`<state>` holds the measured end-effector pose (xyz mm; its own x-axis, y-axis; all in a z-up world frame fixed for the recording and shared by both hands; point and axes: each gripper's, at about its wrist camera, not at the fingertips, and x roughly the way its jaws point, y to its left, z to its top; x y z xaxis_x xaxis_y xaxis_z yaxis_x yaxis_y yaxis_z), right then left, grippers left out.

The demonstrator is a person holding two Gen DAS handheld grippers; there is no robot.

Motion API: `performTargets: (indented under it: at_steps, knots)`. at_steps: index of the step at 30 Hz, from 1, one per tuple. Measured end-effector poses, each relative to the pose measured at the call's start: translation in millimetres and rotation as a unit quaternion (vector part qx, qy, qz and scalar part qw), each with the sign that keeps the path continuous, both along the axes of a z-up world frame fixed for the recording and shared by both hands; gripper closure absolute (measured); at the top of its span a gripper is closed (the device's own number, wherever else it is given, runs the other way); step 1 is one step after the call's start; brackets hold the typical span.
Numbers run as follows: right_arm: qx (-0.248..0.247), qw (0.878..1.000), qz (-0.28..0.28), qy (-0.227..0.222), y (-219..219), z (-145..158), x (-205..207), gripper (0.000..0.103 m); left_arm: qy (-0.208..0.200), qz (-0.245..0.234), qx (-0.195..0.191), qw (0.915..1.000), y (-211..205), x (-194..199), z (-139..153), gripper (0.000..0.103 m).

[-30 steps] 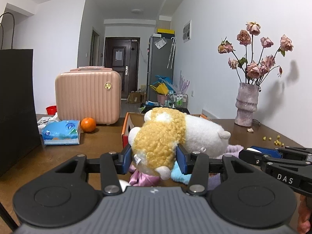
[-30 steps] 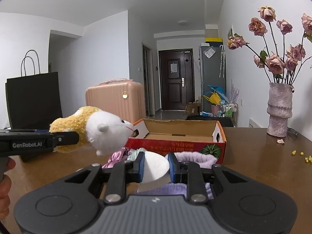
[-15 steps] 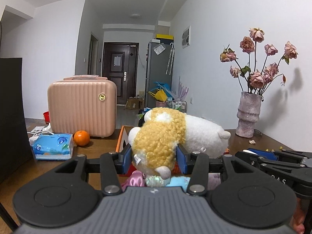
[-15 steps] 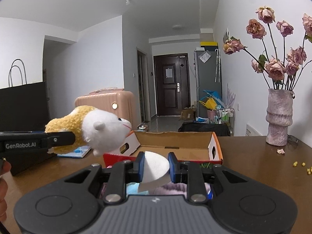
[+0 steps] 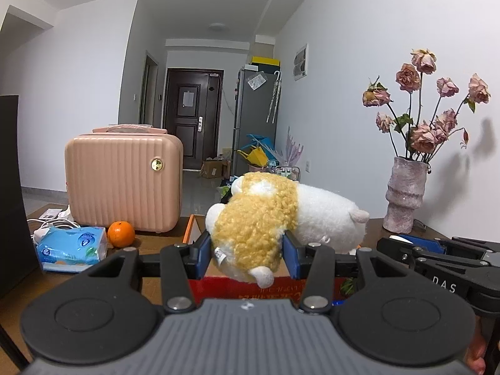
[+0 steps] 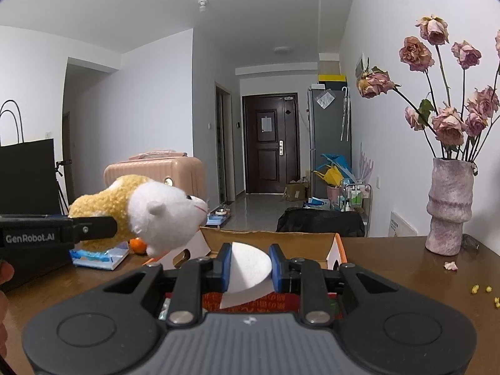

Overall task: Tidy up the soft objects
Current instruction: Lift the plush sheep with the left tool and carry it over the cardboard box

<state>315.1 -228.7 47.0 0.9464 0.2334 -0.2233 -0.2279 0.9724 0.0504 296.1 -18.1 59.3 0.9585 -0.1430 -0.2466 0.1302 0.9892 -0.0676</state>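
A: Left wrist view: what is the left gripper [image 5: 247,251] doing?

B: Its blue pads are pressing in on the curly yellow body of a plush sheep [image 5: 275,218], gripping it. The toy is lying sideways between the jaws, its white head sticking out to the right, and it is hanging in the air above the near edge of the cardboard box [image 5: 237,284].

A: And the right gripper [image 6: 248,267]?

B: Its jaws are nearly closed and are pinching a folded white pad [image 6: 247,270], which is standing up between the fingers and drooping below them. It too is hanging over the red front wall of the cardboard box. In the right wrist view the sheep is showing at the left, with the other gripper's black finger lying across its yellow fleece.

A: What is sitting on the wooden table [image 6: 403,278]?

B: A pink suitcase [image 5: 125,184] is standing at the back left. An orange [image 5: 121,233] is resting just in front of it, beside a blue tissue pack [image 5: 72,248]. A vase of dried roses [image 6: 450,206] is standing at the right by the wall, with a fallen petal and some small yellow bits lying near it. A black paper bag [image 6: 26,168] is standing at the far left.
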Motion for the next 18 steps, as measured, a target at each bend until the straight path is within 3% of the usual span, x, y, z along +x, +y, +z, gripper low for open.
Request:
performTargets:
  at_steps: [18]
  knots:
    - [-0.001, 1.0, -0.012, 0.01, -1, 1, 61, 0.078, -0.007, 0.01, -0.026, 0.9996, -5, 60, 9, 0.056]
